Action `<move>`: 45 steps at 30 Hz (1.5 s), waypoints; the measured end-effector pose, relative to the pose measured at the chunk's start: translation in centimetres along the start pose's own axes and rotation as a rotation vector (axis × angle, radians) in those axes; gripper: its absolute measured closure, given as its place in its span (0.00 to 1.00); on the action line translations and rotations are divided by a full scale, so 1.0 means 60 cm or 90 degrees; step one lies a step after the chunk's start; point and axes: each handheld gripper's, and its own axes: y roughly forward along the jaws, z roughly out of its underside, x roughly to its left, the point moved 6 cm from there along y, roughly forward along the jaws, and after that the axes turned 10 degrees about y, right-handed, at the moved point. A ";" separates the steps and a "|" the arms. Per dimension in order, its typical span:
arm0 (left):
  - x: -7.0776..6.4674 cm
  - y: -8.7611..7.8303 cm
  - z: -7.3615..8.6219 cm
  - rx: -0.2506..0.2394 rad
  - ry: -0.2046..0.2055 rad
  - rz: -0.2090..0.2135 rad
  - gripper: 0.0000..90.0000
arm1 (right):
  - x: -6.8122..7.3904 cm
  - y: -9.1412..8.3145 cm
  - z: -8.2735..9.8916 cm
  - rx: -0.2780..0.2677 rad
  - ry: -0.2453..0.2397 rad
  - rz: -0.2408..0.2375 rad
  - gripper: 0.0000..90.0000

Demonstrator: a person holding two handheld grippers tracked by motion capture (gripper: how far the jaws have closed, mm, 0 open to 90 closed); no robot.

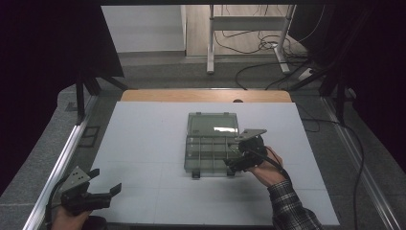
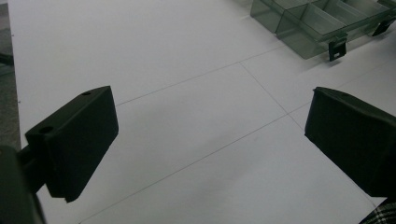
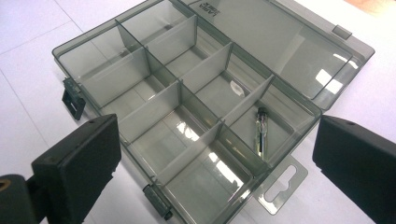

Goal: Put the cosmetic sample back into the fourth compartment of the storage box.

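A clear grey compartment box (image 1: 210,148) lies in the middle of the white table with its lid (image 1: 212,123) folded back flat. In the right gripper view a small glass vial with a black cap (image 3: 260,133) rests in one compartment near the box's (image 3: 84,43) hang-tab end. My right gripper (image 1: 235,155) (image 3: 215,163) hovers over the box's right front corner, open, with nothing between its jaws. My left gripper (image 1: 105,181) (image 2: 210,140) is held at the table's front left corner, open and empty, well apart from the box (image 2: 317,23).
Two black latches (image 3: 73,100) stick out from the box's front edge, and a clear hang tab (image 3: 280,184) from its end. Metal rails (image 1: 62,158) run along both sides of the table. Cables (image 1: 268,45) and desk legs stand on the floor beyond the far edge.
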 end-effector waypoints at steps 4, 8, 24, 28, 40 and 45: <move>0.000 0.000 0.000 0.000 0.000 0.000 0.03 | 0.004 -0.005 0.002 -0.002 -0.005 0.004 0.01; 0.000 0.000 0.000 -0.001 -0.001 0.000 0.03 | 0.004 -0.009 0.006 -0.009 -0.007 0.009 0.01; 0.001 0.000 0.000 -0.001 -0.002 0.000 0.03 | 0.011 -0.028 0.027 -0.024 -0.001 0.009 0.00; 0.001 0.000 0.000 -0.002 -0.002 0.000 0.03 | 0.010 -0.034 0.031 -0.028 0.004 0.008 0.00; 0.001 -0.001 0.000 -0.001 -0.002 0.000 0.03 | 0.006 -0.049 0.044 -0.022 0.009 0.009 0.00; 0.001 -0.001 0.000 -0.002 -0.002 0.000 0.03 | 0.005 -0.057 0.050 -0.021 0.008 0.014 0.00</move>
